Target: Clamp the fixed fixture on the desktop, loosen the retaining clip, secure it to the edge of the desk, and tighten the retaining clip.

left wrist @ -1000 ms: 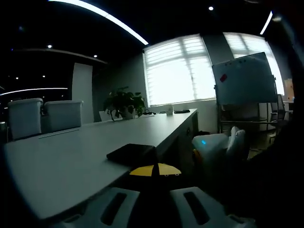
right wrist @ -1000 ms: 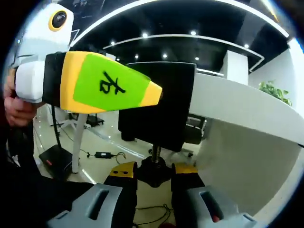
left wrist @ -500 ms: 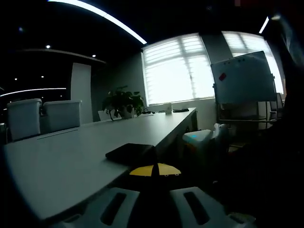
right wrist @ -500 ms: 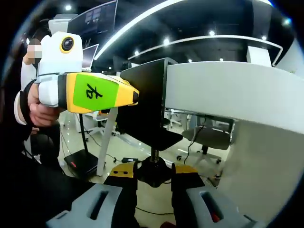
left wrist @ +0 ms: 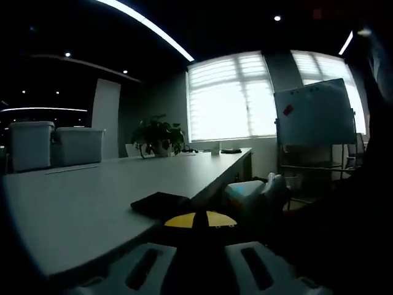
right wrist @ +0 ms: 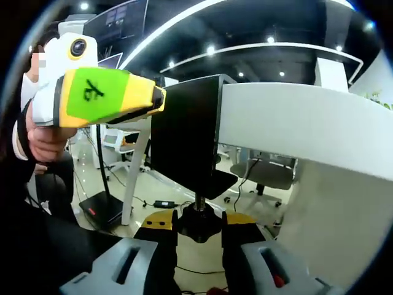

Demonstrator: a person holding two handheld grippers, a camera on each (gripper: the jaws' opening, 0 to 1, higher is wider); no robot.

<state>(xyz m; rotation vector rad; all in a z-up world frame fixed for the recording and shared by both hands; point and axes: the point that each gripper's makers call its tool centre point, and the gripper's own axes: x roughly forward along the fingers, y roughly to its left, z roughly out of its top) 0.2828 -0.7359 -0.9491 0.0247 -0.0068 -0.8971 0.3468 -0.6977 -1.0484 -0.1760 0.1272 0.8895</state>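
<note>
A black C-shaped fixture (right wrist: 184,147) sits on the edge of the white desk (right wrist: 295,117). Its top plate (left wrist: 161,203) lies flat on the desk top (left wrist: 92,196). Its lower arm and screw (right wrist: 199,204) hang under the desk. My right gripper (right wrist: 198,221) is shut on the black knob (right wrist: 198,228) at the screw's lower end. My left gripper (left wrist: 198,220) is shut, its yellow tips at the fixture's upper rear corner. Seen from the right gripper view, the left gripper (right wrist: 161,99) is held in a person's hand (right wrist: 46,135). The right gripper's white body (left wrist: 249,195) shows beside the desk edge.
A whiteboard (left wrist: 314,114) stands to the right of the desk. A plant (left wrist: 158,132) and white bins (left wrist: 55,144) sit at the far side of the desk. An office chair (right wrist: 270,175) stands under the desk, and a black device (right wrist: 101,209) lies on the floor.
The right gripper view has swung, and the desk edge now runs level over the fixture. The left gripper has rolled. In the left gripper view the right gripper's body has drifted left.
</note>
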